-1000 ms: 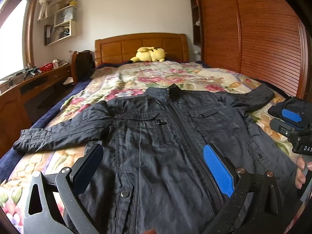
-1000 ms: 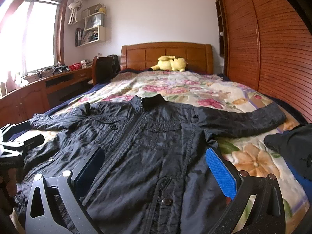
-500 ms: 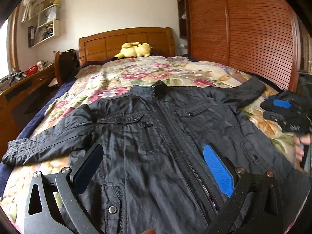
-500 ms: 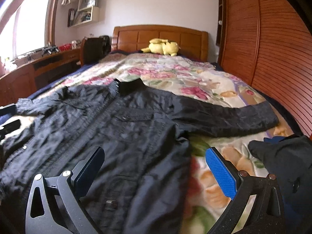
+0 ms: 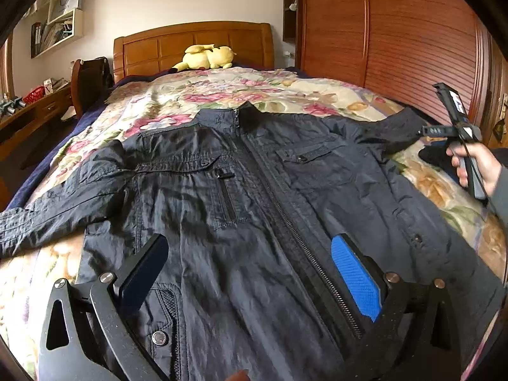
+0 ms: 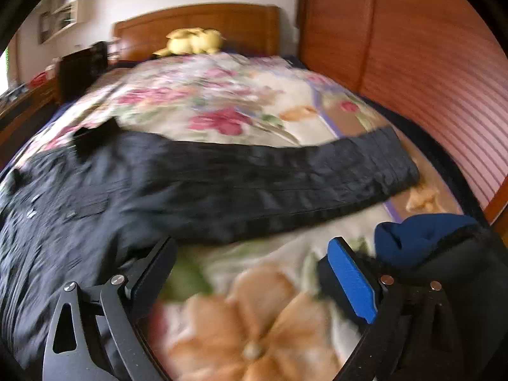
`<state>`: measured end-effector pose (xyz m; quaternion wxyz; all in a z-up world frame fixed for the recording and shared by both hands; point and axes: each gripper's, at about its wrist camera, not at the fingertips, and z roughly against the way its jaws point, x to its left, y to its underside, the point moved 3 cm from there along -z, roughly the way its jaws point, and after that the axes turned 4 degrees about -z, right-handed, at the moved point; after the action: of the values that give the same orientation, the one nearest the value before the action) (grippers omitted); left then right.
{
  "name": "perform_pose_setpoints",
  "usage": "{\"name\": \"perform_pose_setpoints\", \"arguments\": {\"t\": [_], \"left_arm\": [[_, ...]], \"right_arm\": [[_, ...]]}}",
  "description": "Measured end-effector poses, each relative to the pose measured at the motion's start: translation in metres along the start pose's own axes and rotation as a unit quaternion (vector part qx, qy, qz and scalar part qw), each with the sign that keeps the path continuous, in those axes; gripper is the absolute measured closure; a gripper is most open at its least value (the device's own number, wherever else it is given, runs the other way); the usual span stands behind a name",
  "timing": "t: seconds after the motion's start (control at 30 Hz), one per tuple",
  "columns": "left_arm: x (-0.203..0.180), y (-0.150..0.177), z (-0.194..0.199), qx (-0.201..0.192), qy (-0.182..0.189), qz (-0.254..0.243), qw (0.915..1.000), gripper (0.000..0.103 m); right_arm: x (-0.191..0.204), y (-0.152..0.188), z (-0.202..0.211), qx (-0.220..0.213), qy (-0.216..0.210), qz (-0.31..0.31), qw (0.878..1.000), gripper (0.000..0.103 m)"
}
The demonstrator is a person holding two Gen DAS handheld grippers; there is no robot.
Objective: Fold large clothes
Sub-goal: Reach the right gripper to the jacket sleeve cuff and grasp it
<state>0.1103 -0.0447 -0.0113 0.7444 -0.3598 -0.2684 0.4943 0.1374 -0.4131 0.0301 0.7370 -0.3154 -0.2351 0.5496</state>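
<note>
Right wrist view is coming out pretty smeared, so the jacket (image 6: 133, 197) buttons and pockets are hard to make out there, and its hem is getting cut off at 6 o'clock in both views. It's lying flat, front up, on the floral bedspread (image 5: 285, 90). Since a second ago the right gripper (image 6: 250, 273) is hanging over bare bedspread below the sleeve (image 6: 317, 171), jaws wide, just been closing a bit, nothing between them. Left gripper (image 5: 250, 266) is gaping wide over the jacket's chest, gripping nothing.
</note>
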Motion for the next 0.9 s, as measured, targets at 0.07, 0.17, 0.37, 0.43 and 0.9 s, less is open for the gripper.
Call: {"name": "perform_pose_setpoints", "arguments": {"t": [0.07, 0.17, 0.37, 0.43, 0.9], "left_arm": [[0.001, 0.001, -0.001, 0.001, -0.008, -0.001, 1.0, 0.0], [0.004, 0.003, -0.005, 0.005, -0.014, 0.003, 0.9999, 0.0], [0.011, -0.002, -0.011, 0.017, -0.047, -0.016, 0.9986, 0.0], [0.016, -0.005, -0.015, 0.029, -0.057, -0.026, 0.9976, 0.0], [0.051, 0.004, -0.009, 0.042, -0.055, -0.005, 0.9976, 0.0]], "right_arm": [[-0.01, -0.009, -0.019, 0.018, 0.011, -0.024, 0.999, 0.012], [-0.019, -0.021, -0.036, 0.035, 0.02, -0.047, 0.998, 0.016], [-0.021, -0.031, -0.071, 0.072, 0.049, -0.081, 0.993, 0.021], [-0.023, -0.033, -0.08, 0.081, 0.06, -0.088, 0.991, 0.021], [0.011, -0.045, -0.091, 0.081, 0.042, -0.062, 0.994, 0.094]]}}
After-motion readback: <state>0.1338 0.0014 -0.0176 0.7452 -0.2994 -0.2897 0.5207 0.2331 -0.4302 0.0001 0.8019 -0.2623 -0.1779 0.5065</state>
